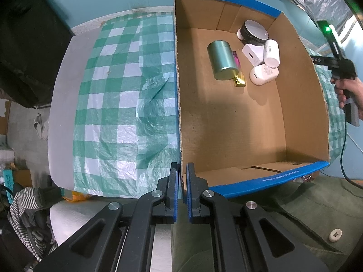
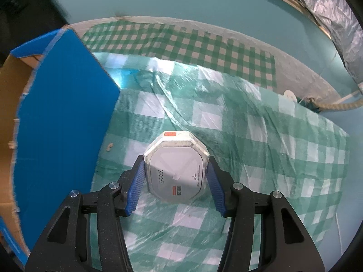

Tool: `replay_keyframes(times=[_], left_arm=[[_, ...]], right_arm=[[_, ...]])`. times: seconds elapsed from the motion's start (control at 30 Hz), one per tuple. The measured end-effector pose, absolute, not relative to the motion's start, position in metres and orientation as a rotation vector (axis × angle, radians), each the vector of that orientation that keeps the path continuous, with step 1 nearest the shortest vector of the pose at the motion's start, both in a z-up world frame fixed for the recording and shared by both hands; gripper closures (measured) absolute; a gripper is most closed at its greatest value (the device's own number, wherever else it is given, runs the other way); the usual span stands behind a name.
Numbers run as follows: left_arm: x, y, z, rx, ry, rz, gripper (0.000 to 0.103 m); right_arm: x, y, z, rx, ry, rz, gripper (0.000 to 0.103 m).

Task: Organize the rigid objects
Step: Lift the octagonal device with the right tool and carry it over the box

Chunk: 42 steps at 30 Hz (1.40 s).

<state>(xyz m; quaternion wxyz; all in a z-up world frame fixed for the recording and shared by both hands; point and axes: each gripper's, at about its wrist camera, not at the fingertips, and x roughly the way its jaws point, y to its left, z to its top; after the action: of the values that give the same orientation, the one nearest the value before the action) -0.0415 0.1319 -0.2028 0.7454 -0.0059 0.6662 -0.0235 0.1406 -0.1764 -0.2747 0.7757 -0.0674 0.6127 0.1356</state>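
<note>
Teal wall backs a desk covered by a green-and-white checked cloth, and an open cardboard box with blue outer faces stands on the cloth.

At the box's far end lies a cluster of things: a green tin on its side, a pink-and-gold lighter touching the tin, a white charger, two white bottles lying against each other, and a round black-rimmed disc leaning in the far corner. The rest of the box floor is bare cardboard.

The left tool sits at the box's near left corner, its blue pads astride the box's left wall edge and nearly together; whether they pinch the cardboard I cannot tell.

To the right of the box, outside its blue wall, a white octagonal device rests on the cloth, with a red label on its far edge and a small grille and round button on top. The right tool has its pads spread on either side of the device, close to its flanks; firm contact is unclear. From the left view, the person's right hand grips that tool's handle beyond the box's right wall.
</note>
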Motion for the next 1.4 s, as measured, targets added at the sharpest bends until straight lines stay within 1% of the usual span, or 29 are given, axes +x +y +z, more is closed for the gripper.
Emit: replay_keyframes(times=[0.67,0.87,1.07,1.4], left_arm=[[-0.04,0.132,-0.205,-0.021,1.461,-0.052,0.097],[-0.04,0.132,-0.205,-0.022,1.459,-0.051,0.097],[-0.04,0.131,-0.205,-0.025,1.458,-0.05,0.097],[-0.038,0.133,-0.204,-0.034,1.455,-0.047,0.097]], right_arm=[[0.135,-0.148,-0.173,-0.103,1.151,0.368,0.05],[0.132,-0.13,-0.155,-0.105,1.121,0.421,0.05],[0.13,-0.112,-0.148,-0.12,1.113,0.474,0.05],[0.126,-0.082,-0.155,-0.175,1.132,0.554,0.05]])
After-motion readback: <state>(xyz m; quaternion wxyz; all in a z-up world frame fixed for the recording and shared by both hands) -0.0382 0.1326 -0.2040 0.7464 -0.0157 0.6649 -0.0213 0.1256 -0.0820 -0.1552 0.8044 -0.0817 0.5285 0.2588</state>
